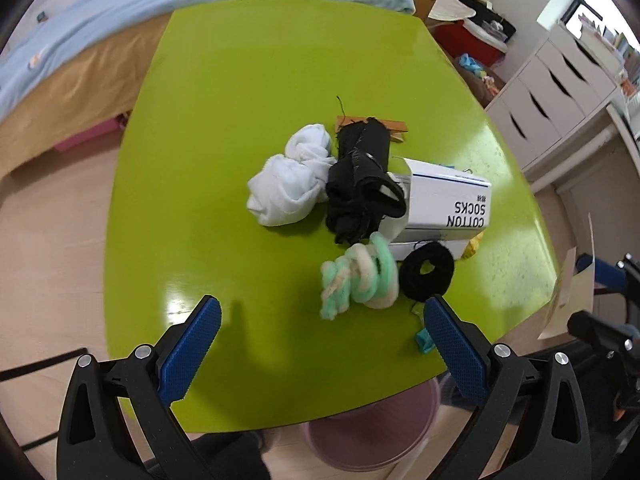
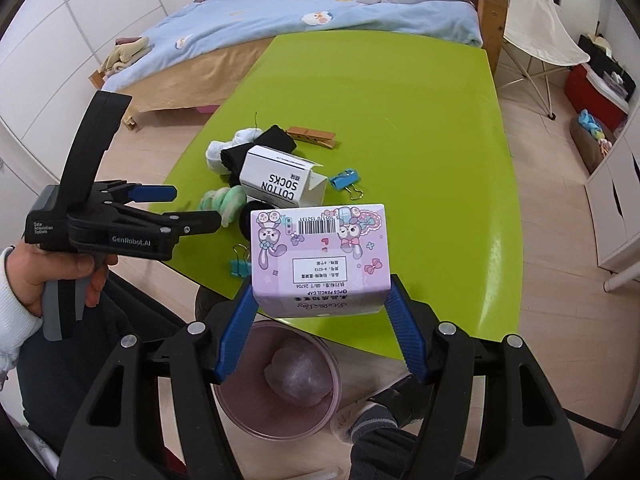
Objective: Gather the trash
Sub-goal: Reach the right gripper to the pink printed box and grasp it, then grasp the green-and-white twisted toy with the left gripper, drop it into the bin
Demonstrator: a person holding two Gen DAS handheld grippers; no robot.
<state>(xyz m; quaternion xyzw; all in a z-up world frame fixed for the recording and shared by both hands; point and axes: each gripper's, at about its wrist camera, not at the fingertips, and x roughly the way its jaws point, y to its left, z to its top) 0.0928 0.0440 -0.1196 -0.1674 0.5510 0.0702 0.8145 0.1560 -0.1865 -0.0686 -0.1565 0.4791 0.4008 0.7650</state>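
Note:
My right gripper [image 2: 320, 300] is shut on a pink pencil-cap box [image 2: 320, 256] and holds it over the near edge of the green table [image 2: 420, 120], above a pink bin [image 2: 240, 412] holding crumpled plastic [image 2: 298, 376]. My left gripper [image 1: 322, 320] is open and empty, just short of a green-and-white fluffy sock [image 1: 360, 280]; it also shows in the right wrist view [image 2: 192, 208]. A white COTTON SOCKS box [image 1: 444, 204] [image 2: 280, 178] lies on its side on the table. The bin also shows under the table edge in the left wrist view [image 1: 368, 440].
White socks [image 1: 292, 176], black socks [image 1: 360, 184], a black scrunchie [image 1: 426, 272], wooden clothespins [image 2: 312, 136] and blue binder clips [image 2: 344, 180] lie on the table. A bed [image 2: 280, 20] stands behind it, white drawers [image 1: 552, 92] to the right.

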